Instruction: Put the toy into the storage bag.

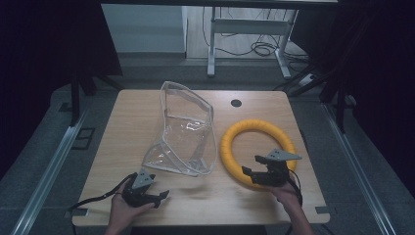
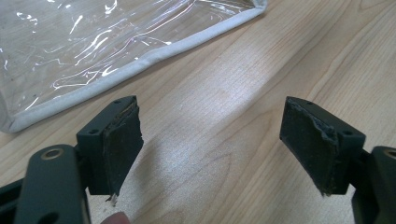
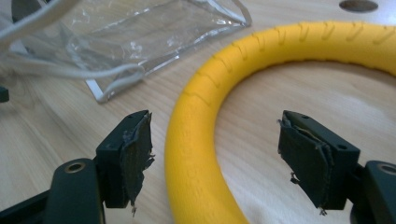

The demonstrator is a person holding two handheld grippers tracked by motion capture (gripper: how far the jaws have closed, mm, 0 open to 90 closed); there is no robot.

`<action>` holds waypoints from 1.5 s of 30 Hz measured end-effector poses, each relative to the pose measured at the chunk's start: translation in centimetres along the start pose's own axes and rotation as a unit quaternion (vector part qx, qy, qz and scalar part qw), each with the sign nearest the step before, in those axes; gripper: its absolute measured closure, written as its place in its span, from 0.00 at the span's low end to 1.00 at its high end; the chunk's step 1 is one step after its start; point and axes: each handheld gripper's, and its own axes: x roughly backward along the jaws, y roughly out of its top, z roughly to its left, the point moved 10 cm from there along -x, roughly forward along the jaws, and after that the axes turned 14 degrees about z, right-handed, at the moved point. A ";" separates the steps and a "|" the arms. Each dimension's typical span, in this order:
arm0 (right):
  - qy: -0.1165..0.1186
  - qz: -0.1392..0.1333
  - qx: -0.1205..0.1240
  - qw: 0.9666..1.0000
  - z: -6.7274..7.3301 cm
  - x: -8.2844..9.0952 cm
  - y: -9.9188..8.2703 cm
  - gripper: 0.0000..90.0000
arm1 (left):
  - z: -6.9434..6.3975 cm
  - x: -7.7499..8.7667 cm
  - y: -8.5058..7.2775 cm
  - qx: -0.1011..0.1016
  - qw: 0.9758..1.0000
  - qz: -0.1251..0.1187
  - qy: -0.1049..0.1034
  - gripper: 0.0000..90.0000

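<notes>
The yellow ring (image 1: 258, 150) lay flat on the wooden table (image 1: 137, 107), and its near arc ran straight between the jaws of the right gripper (image 1: 249, 172), which a hand (image 1: 288, 196) held low over the table's near right corner. In the right gripper view that arc (image 3: 196, 154) passed up through the gap just inside the left-hand jaw, with bare wood between it and the other jaw; the jaws stood as wide apart as they go, and neither worn black pad (image 3: 306, 158) pressed on the foam, though whether the nearer pad brushed the ring could not be told. Beyond the jaws the ring curved away to the right, and a dark round hole (image 3: 358, 5) in the tabletop showed past its far side. Just to the left of the ring, ahead of the right gripper and off to its left, stood the clear plastic bag (image 1: 188, 129) with its pale trim, its mouth raised and its crinkled lower part (image 3: 140, 37) spread on the wood. The left gripper (image 1: 164, 196) rested in the other hand (image 1: 122, 208) near the table's front edge, well apart from the ring, with the bag ahead of it. In the left gripper view its jaws were likewise spread wide with nothing but table between them, one pad (image 2: 116, 149) frayed at its edge, and the bag's white-bordered edge (image 2: 140, 60) lay just beyond the left-hand jaw without touching it.
</notes>
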 end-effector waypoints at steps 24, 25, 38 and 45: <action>-0.010 -0.003 -0.023 1.000 -1.2 0.3 -0.4 0.30 | 0.0 -0.2 -0.1 -0.002 1.000 0.004 0.001 0.23; -0.013 -0.003 -0.023 1.000 -1.2 0.3 -0.4 0.30 | 0.0 -0.2 -0.1 -0.002 1.000 0.003 0.001 0.23; -0.010 -0.009 -0.021 1.000 -1.4 0.6 -0.4 0.33 | 0.0 -0.3 -0.1 -0.003 1.000 0.005 0.001 0.23; -0.004 -0.006 -0.017 1.000 -0.9 1.0 0.1 0.35 | 0.0 -0.3 -0.1 -0.002 1.000 0.005 0.001 0.23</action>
